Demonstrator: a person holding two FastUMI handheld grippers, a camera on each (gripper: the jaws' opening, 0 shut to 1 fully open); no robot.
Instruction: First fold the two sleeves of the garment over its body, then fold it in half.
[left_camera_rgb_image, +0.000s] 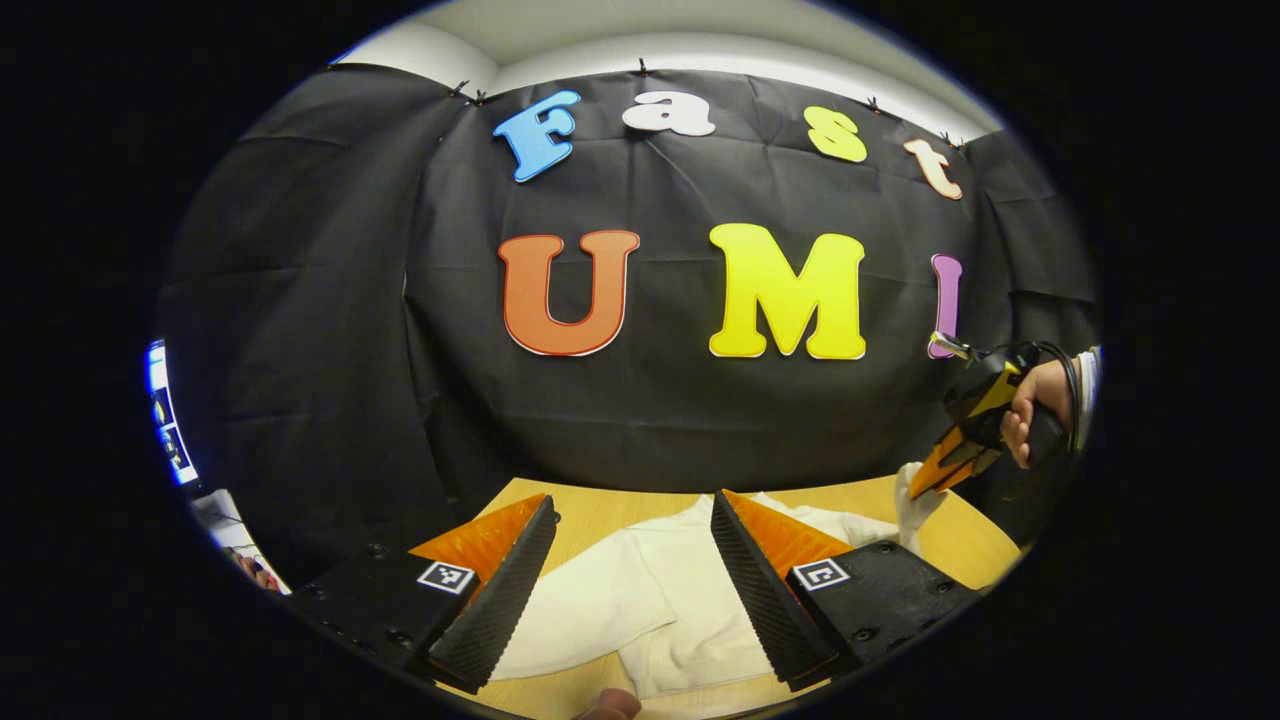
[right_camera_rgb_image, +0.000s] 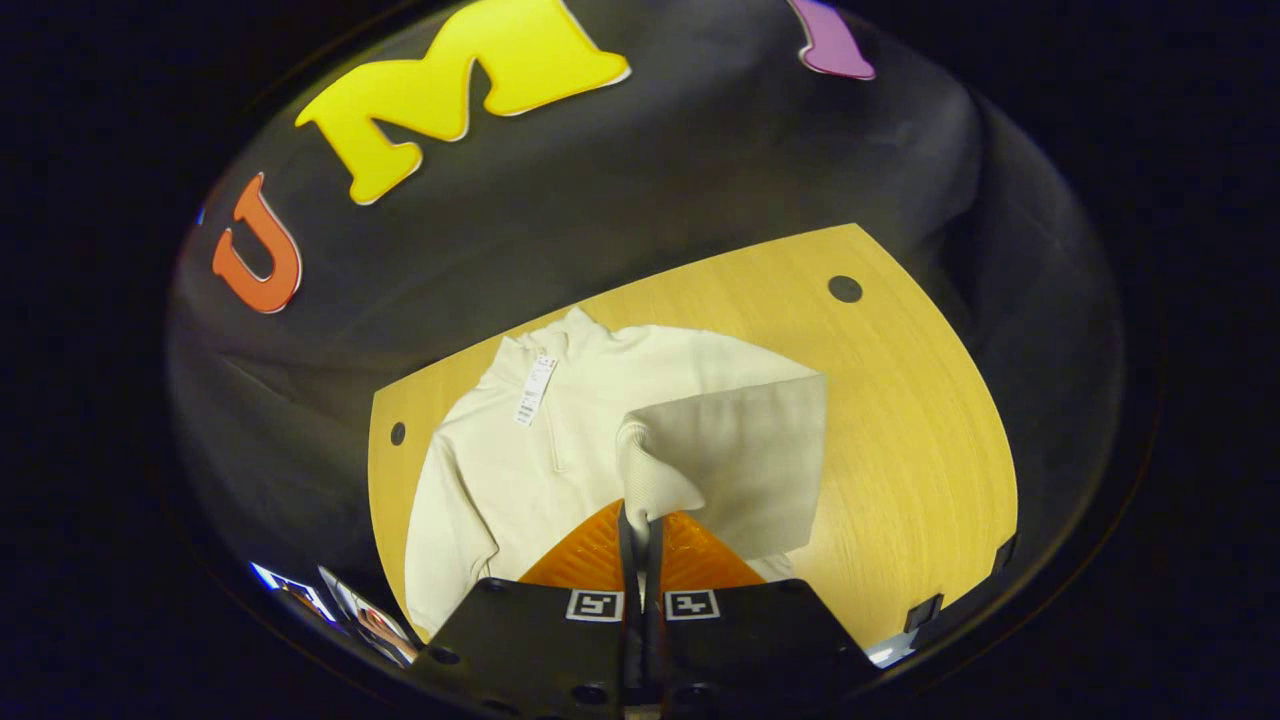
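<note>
On the table (right_camera_rgb_image: 900, 420) — garment (right_camera_rgb_image: 520, 450) collar toward wall; right gripper (right_camera_rgb_image: 640, 525) pinches sleeve cuff (right_camera_rgb_image: 650, 480), left gripper (left_camera_rgb_image: 630, 570) agape.

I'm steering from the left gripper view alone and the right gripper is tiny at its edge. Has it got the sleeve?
Observer: Yes. In the right gripper view the right gripper is shut on the sleeve cuff, lifted over the garment.
Operator: And the other sleeve?
Observer: It lies flat along the garment's side, unfolded.
Operator: Which way does the collar point?
Observer: Toward the booth wall, with a hanging tag beside it.
</note>
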